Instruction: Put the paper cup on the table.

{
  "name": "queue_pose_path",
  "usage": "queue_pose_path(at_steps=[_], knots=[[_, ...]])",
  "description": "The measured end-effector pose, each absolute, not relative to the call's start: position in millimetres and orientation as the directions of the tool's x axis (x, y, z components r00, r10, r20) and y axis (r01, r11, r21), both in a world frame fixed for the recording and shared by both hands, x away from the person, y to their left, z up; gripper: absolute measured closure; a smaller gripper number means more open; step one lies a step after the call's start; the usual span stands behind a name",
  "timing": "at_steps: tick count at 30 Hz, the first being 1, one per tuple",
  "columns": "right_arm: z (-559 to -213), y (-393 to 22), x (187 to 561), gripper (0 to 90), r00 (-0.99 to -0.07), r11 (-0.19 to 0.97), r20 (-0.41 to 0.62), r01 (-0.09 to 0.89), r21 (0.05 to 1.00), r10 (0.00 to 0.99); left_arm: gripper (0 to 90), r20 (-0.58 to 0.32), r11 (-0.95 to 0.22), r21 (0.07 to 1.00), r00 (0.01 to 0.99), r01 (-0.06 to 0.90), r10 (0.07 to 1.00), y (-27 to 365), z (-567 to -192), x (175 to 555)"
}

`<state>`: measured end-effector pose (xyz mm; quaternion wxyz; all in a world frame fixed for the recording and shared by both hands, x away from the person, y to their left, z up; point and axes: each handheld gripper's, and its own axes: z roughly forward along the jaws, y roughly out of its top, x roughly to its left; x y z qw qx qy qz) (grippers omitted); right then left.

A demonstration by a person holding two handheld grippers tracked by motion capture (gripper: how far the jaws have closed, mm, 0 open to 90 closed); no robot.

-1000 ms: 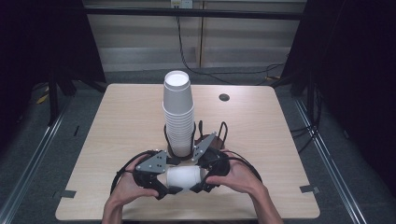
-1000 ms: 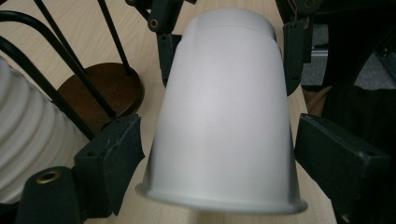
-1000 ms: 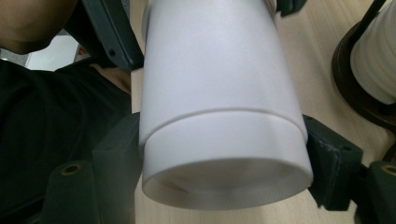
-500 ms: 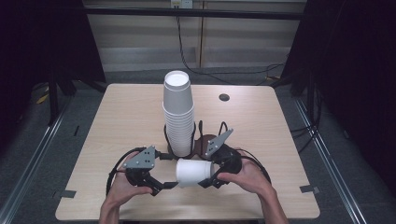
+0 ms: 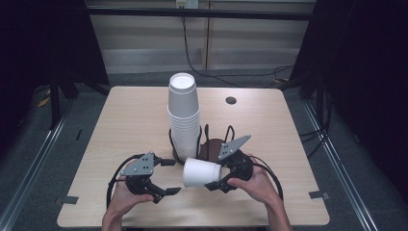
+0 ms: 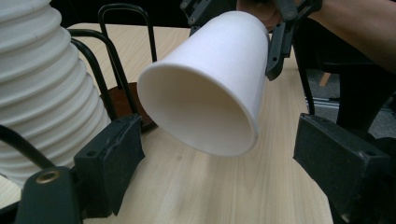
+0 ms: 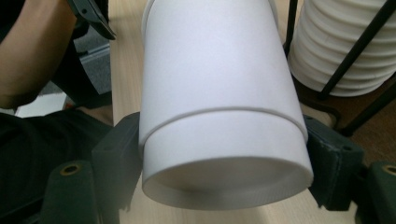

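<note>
Right hand-held gripper (image 5: 217, 184): clamped on the base end of a single white paper cup (image 5: 202, 173), one black jaw pressing each side of it, as the right gripper view confirms (image 7: 224, 154).
Cup attitude: lying roughly level above the tabletop (image 5: 130, 115), open mouth turned toward the left hand-held gripper, base toward the person's right hand (image 5: 252, 185).
Cup position: just in front of the wire holder, near the front edge of the tabletop, between the two hand-held grippers.
Left hand-held gripper (image 5: 166, 177): jaws apart with nothing between them; in the left gripper view the cup's mouth (image 6: 205, 98) hangs beyond the jaws and clear of both pads.
Separation: the left hand-held gripper stands apart from the cup, with bare wood visible between them in the high view.
Cup stack (image 5: 184, 115): tall column of nested white cups, upside down, standing in a black wire holder (image 5: 206, 139) on a brown base, near the middle of the tabletop.
Stack and held cup: close together; contact cannot be determined.
Other item: small dark round fitting (image 5: 231, 100) set in the tabletop toward its far right.
Left hand (image 5: 122, 197): wrapped around the body of its hand-held gripper at the front edge.
</note>
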<state>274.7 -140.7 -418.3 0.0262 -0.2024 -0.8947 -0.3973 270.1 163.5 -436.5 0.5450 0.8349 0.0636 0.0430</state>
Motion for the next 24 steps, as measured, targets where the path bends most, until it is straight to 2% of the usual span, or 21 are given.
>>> queue_pose_path(at_steps=[11,24], knots=[[-426,-142,268,23.6,-0.914,0.49,0.19,0.358,0.795,0.359,15.7,-0.008,-0.344,0.936,0.981,0.075,0.192,169,-444,268],[-438,-138,265,23.5,-0.918,0.406,0.213,0.345,0.846,0.335,15.6,-0.014,-0.301,0.95,0.977,0.079,0.211,174,-451,266]])
